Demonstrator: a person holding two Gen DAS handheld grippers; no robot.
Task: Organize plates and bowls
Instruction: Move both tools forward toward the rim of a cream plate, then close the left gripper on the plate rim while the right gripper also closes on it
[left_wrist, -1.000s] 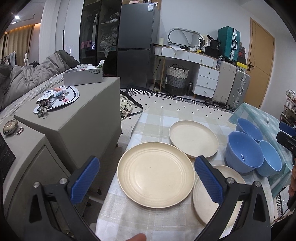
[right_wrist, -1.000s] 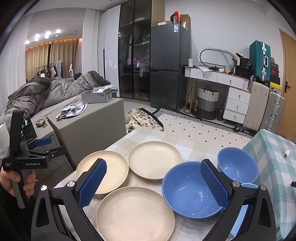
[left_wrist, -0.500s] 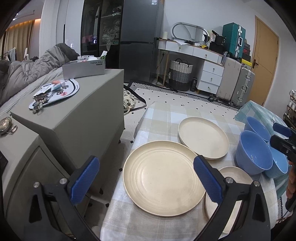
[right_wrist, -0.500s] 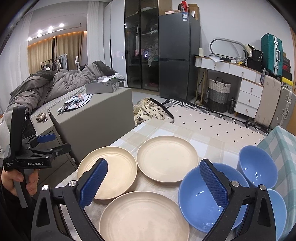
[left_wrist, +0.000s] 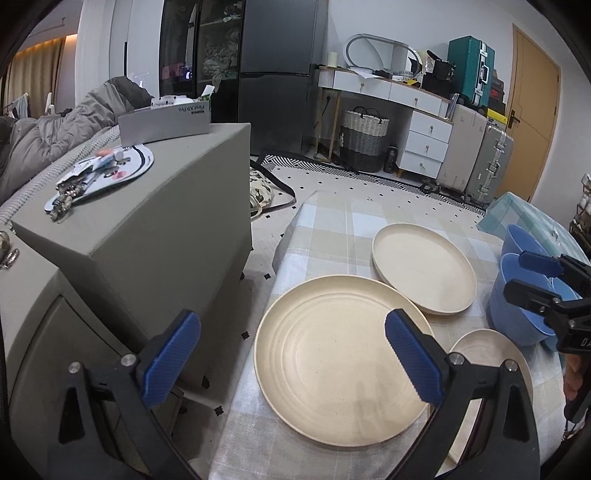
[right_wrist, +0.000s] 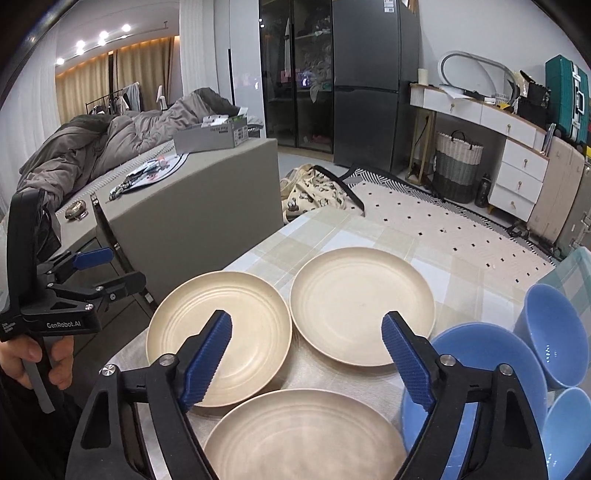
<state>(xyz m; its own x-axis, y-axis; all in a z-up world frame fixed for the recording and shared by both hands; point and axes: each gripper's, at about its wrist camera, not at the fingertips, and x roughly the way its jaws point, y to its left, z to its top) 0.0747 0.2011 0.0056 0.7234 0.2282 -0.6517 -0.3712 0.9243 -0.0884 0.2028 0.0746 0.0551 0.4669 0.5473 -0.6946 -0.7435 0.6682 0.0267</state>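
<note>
A checked-cloth desk carries three cream plates and three blue bowls. Near-left plate lies beside the far plate, their rims close; the near plate sits in front of both, its rim tucked just under or against the near-left plate's edge, which of the two cannot be told. To the right, the large bowl stands just beside the far plate, with the far bowl behind it and a third bowl at the right edge, all upright and clustered, touching or nearly so. Right gripper hovers over the gap between the plates, its jaws apart and holding nothing; they have just been closing a little, with no thing between them. In the left wrist view the left gripper hangs at the desk's left edge, jaws wide and empty, one pad over the near-left plate, the other off the desk over the floor. A hand grips the left gripper's handle. Beside the desk stands a grey cabinet; a fridge stands at the back wall.
</note>
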